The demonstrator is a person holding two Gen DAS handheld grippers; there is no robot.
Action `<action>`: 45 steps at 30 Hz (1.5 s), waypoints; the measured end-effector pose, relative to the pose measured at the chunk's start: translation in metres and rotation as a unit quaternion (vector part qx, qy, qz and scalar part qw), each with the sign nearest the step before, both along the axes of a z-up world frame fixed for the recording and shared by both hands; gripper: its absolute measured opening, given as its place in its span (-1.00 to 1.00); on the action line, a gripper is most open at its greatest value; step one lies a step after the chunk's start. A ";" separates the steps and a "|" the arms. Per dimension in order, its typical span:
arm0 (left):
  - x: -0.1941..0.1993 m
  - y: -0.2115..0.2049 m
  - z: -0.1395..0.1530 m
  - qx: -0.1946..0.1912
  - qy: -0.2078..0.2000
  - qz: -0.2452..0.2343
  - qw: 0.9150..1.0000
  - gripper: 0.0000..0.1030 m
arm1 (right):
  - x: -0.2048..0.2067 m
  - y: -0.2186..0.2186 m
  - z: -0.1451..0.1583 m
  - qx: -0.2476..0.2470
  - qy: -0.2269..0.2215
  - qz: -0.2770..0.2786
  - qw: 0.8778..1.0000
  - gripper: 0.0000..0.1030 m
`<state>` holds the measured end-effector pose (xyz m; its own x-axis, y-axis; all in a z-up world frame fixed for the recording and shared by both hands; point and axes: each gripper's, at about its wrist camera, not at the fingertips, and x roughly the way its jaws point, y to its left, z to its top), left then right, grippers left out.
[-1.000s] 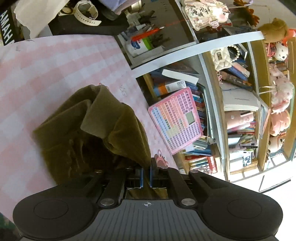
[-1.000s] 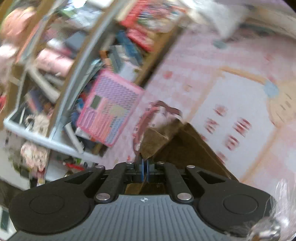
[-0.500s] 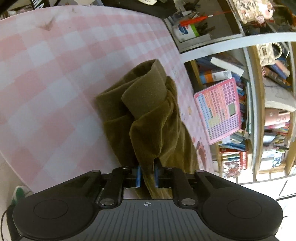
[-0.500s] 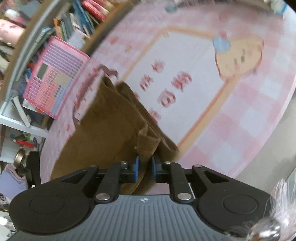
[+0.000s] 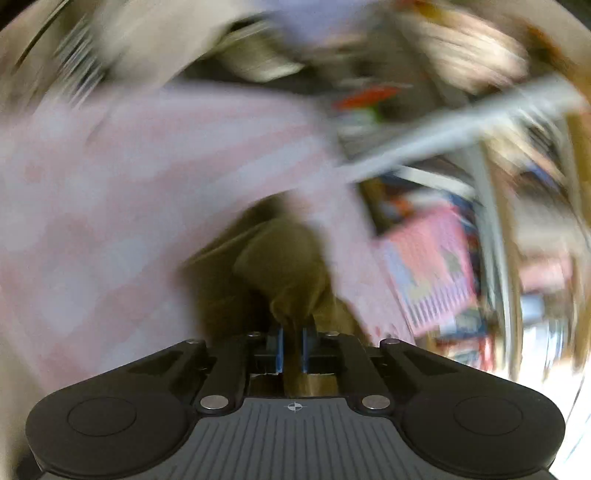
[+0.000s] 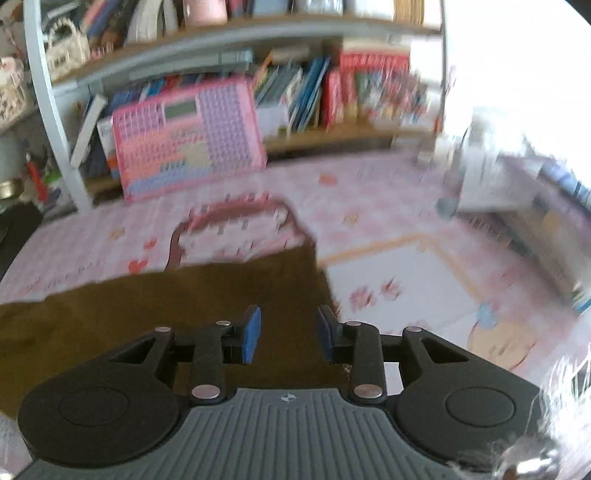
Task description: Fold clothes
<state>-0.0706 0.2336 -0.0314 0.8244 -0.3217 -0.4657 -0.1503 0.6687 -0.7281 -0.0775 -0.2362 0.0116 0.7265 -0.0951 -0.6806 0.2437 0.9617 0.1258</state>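
The cloth, olive-brown, lies on the pink checked table. In the right wrist view it spreads flat from the lower left to just past the jaws, its far edge lying over a printed pink basket picture on the tablecloth.

The right gripper has its blue pads well apart and opening. The cloth shows flat between and below them, and neither pad presses on it. The gripper points down at a slant over the cloth's right end, toward the bookshelf.

The left gripper is closing, its pads nearly together, pinching a narrow fold of the cloth. That fold rises bunched from the jaws, and the rest of the heap sits on the table just beyond. This view is heavily blurred, so finer detail is lost. The gripper tilts down toward the table's edge.

Beyond the table stands a bookshelf packed with books. A pink toy keyboard leans against the lower shelf.
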 end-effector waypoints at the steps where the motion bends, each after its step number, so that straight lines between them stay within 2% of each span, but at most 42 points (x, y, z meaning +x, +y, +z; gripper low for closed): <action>1: -0.003 -0.007 0.010 0.028 -0.023 -0.014 0.999 -0.84 | 0.004 0.000 -0.006 0.002 0.014 0.002 1.000 -0.41; 2: -0.003 -0.008 0.011 0.033 -0.023 -0.018 0.999 -0.84 | 0.008 0.000 -0.013 0.003 0.031 0.007 0.999 -0.41; 4: 0.003 0.003 -0.013 0.003 0.036 -0.003 0.999 -0.84 | 0.014 0.001 -0.024 0.000 0.053 0.013 0.999 -0.41; 6: 0.007 0.018 -0.039 -0.025 0.105 0.019 0.994 -0.84 | 0.017 0.001 -0.031 0.002 0.064 0.015 0.998 -0.41; 8: 0.002 0.028 -0.049 -0.047 0.129 0.026 0.990 -0.75 | 0.020 0.000 -0.036 0.005 0.070 0.014 0.997 -0.41; 11: -0.007 0.034 -0.040 -0.019 0.117 0.031 0.992 -0.46 | 0.022 0.000 -0.038 0.013 0.064 0.018 0.998 -0.41; 12: -0.008 0.034 -0.037 -0.010 0.117 0.035 0.992 -0.24 | 0.023 0.002 -0.037 0.010 0.061 0.022 0.998 -0.41; 13: -0.008 0.035 -0.035 -0.002 0.117 0.040 0.992 -0.12 | 0.026 0.005 -0.037 0.005 0.061 0.026 0.998 -0.41; 15: -0.001 0.032 -0.036 0.005 0.128 0.043 0.991 0.33 | 0.032 0.010 -0.038 -0.009 0.065 0.028 0.997 -0.41; 16: 0.002 0.031 -0.037 0.001 0.135 0.038 0.990 0.47 | 0.033 0.012 -0.040 -0.016 0.068 0.026 0.997 -0.41; 20: 0.014 0.022 -0.042 -0.015 0.138 0.018 0.990 0.47 | 0.032 0.010 -0.047 -0.030 0.081 0.006 0.996 -0.12; 26: 0.029 0.010 -0.045 -0.011 0.145 0.016 0.989 0.42 | 0.035 -0.001 -0.056 -0.002 0.096 0.010 0.995 -0.15; 28: 0.032 0.007 -0.046 -0.016 0.145 0.017 0.989 0.40 | 0.036 -0.006 -0.058 0.011 0.094 0.015 0.995 -0.27; 29: 0.033 0.006 -0.047 -0.020 0.146 0.018 0.989 0.35 | 0.036 -0.007 -0.058 0.006 0.093 0.018 0.995 -0.40; 31: 0.035 0.001 -0.050 -0.035 0.151 0.017 0.988 -0.11 | 0.038 -0.011 -0.059 0.000 0.091 0.024 0.996 -0.55; 33: 0.038 -0.008 -0.055 -0.041 0.158 0.017 0.986 -0.38 | 0.045 -0.018 -0.059 -0.003 0.089 0.023 0.996 -0.77; 36: 0.042 -0.021 -0.056 -0.034 0.154 0.013 0.987 -0.53 | 0.061 -0.030 -0.060 -0.010 0.089 0.020 0.996 -0.88; 40: 0.052 -0.037 -0.052 -0.020 0.138 0.010 0.990 -0.69 | 0.082 -0.044 -0.061 -0.022 0.089 0.023 0.996 -0.92; 45: 0.047 -0.045 -0.038 -0.001 0.128 0.023 0.992 -0.73 | 0.086 -0.048 -0.060 -0.030 0.086 0.039 0.995 -0.92</action>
<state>-0.0237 0.1881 -0.0698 0.6932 -0.2876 -0.6609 -0.3607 0.6555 -0.6635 0.0088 -0.2843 -0.0485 0.6057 -0.0878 -0.7908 0.1818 0.9829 0.0302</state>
